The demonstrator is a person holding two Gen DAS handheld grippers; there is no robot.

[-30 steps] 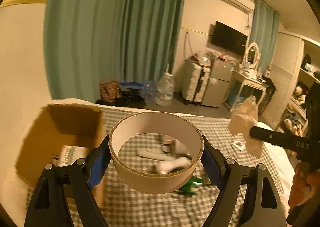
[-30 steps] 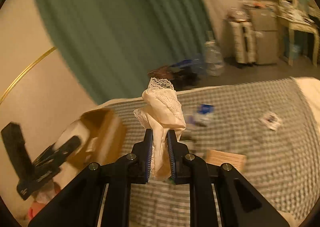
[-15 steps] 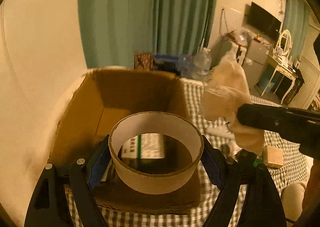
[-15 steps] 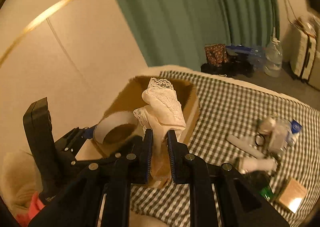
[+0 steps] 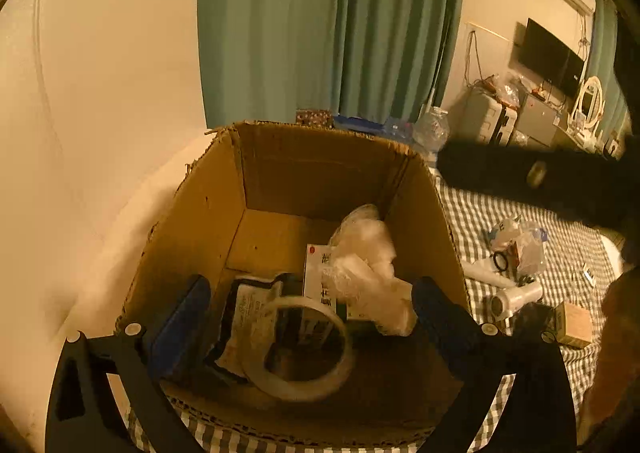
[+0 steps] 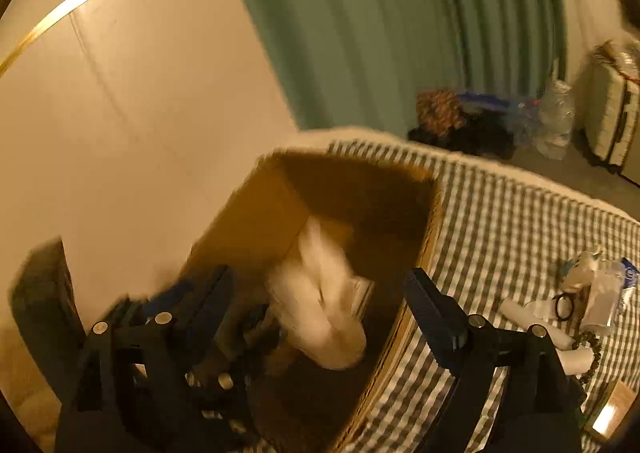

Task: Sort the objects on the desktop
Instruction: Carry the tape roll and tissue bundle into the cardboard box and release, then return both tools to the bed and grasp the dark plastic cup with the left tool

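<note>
Left wrist view, far left: cream wall, then a green pleated curtain (image 5: 328, 25) at upper centre. Centre of frame is filled by an open brown cardboard box (image 5: 208, 213) standing on a grey-and-white checked bed cover (image 5: 472, 213). The left gripper (image 5: 308, 313) hangs over the box mouth at lower centre, its jaws opening and spread wide, pads touching nothing. Between and below them, inside the box, a wide cardboard tape-core ring (image 5: 298, 349) lies tilted, free of the pads, on a flat printed packet (image 5: 248, 321). Just right of it, a white printed carton (image 5: 318, 277), and partly over that a crumpled cream lace cloth (image 5: 368, 269). Right of the box, on the checked cover: a clear plastic bag of small items (image 5: 520, 245), a white tube (image 5: 516, 297), a small tan cardboard cube (image 5: 574, 323). A dark bar crosses the upper right edge, too blurred to name with certainty. Right wrist view, lower left: the left gripper's black frame (image 6: 44, 305) is seen blurred beside the box (image 6: 248, 221). The right gripper (image 6: 320, 305) is above the box at lower centre, jaws opening, well apart; the lace cloth (image 6: 320, 297) shows between them, motion-blurred, clear of both pads, inside the box outline. Right side: checked cover (image 6: 520, 221) with the plastic bag (image 6: 600, 293) and white tube (image 6: 536, 329).
</note>
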